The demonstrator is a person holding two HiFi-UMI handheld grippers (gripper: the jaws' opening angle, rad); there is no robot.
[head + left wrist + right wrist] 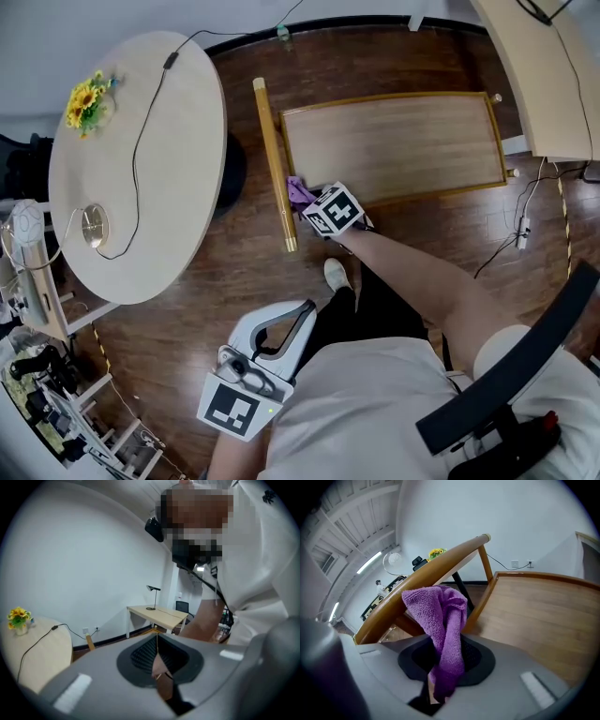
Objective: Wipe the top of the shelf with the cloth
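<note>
The shelf top [394, 145] is a light wooden panel with a raised rim, lying below me on the dark floor. A wooden rail [275, 159] runs along its left end. My right gripper [306, 199] is at the panel's near left corner, shut on a purple cloth [299, 190]. In the right gripper view the cloth [445, 630] bunches up out of the jaws, with the panel [543, 616] to its right and the rail [426, 581] behind it. My left gripper [291, 323] is held close to my body, shut and holding nothing [157, 656].
A round pale table [187, 187] stands at the left with yellow flowers [86, 98] and a black cable [150, 112]. A desk [553, 66] is at the upper right. My shoe [336, 274] is near the shelf. Loose cables [520, 230] lie on the floor at right.
</note>
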